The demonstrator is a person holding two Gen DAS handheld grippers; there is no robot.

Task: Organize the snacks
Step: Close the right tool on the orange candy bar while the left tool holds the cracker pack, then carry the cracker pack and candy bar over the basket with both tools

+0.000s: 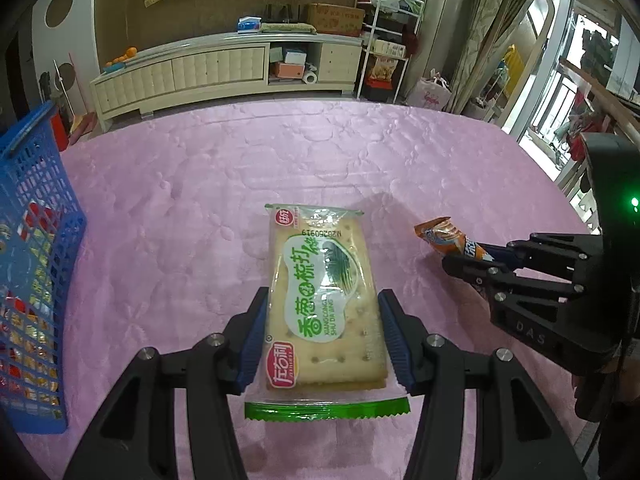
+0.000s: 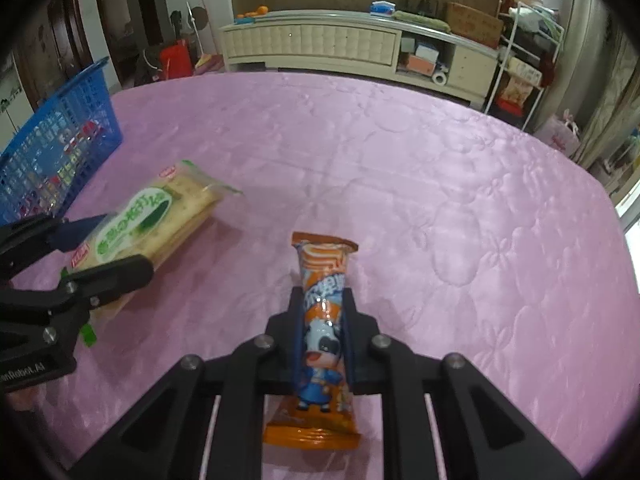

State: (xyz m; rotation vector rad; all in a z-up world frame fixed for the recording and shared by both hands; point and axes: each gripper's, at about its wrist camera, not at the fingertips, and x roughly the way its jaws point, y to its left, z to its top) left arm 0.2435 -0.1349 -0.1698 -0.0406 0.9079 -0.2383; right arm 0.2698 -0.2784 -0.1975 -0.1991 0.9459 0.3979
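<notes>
My left gripper (image 1: 322, 300) is shut on a clear green-printed cracker pack (image 1: 324, 300), its blue pads against both long sides, just above the pink tablecloth. The pack also shows at the left of the right wrist view (image 2: 156, 216), with the left gripper (image 2: 100, 246) around it. My right gripper (image 2: 322, 300) is shut on an orange snack bar wrapper with a cartoon cow (image 2: 322, 320). The bar (image 1: 448, 238) and right gripper (image 1: 476, 258) show at the right of the left wrist view. A blue mesh basket (image 1: 36, 240) holding several snacks stands at the table's left edge (image 2: 56, 148).
The pink embossed tablecloth (image 1: 280, 152) covers the whole table, also in the right wrist view (image 2: 440, 180). Beyond the far edge stand a cream TV cabinet (image 1: 224, 68) and a white wire shelf (image 1: 384, 40). A person's hand (image 1: 588, 392) holds the right gripper.
</notes>
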